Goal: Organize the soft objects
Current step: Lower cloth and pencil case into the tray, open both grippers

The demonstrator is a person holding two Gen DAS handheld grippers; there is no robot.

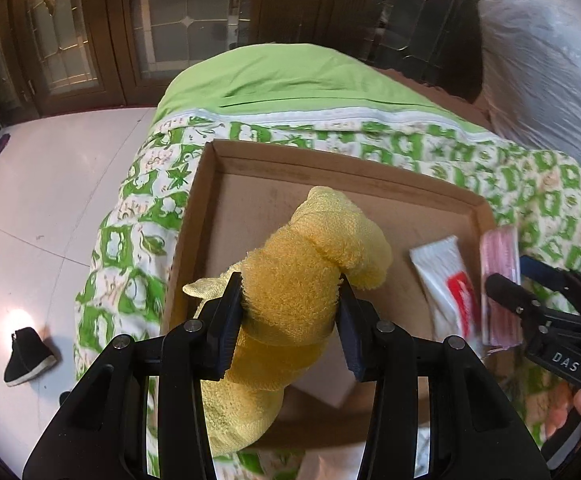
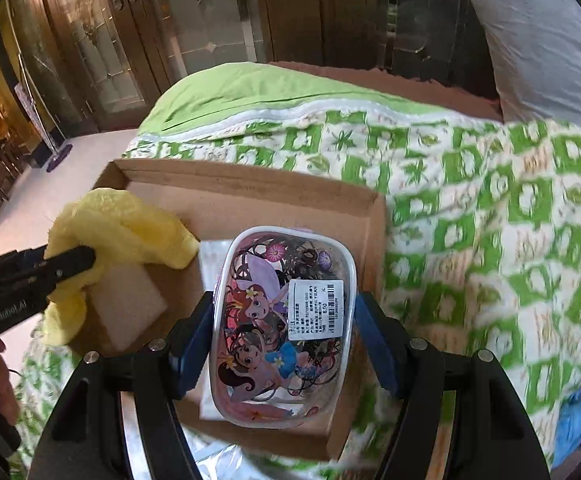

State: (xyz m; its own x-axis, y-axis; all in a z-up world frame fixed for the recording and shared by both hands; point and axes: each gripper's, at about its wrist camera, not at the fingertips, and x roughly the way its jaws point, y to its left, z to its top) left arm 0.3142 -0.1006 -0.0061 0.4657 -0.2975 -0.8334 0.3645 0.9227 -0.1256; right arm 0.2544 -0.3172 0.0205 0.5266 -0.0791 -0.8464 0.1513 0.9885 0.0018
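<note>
Yellow towel (image 1: 290,280) clamped in left gripper (image 1: 288,312) over cardboard tray (image 1: 330,164); right gripper (image 2: 284,328) clamps cartoon pouch (image 2: 284,320) above same tray.

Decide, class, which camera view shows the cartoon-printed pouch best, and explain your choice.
The right wrist view. There the cartoon pouch faces the camera between the right gripper's pads, its picture and price label plain. The left wrist view shows only its thin pink edge beside the cardboard box.
</note>
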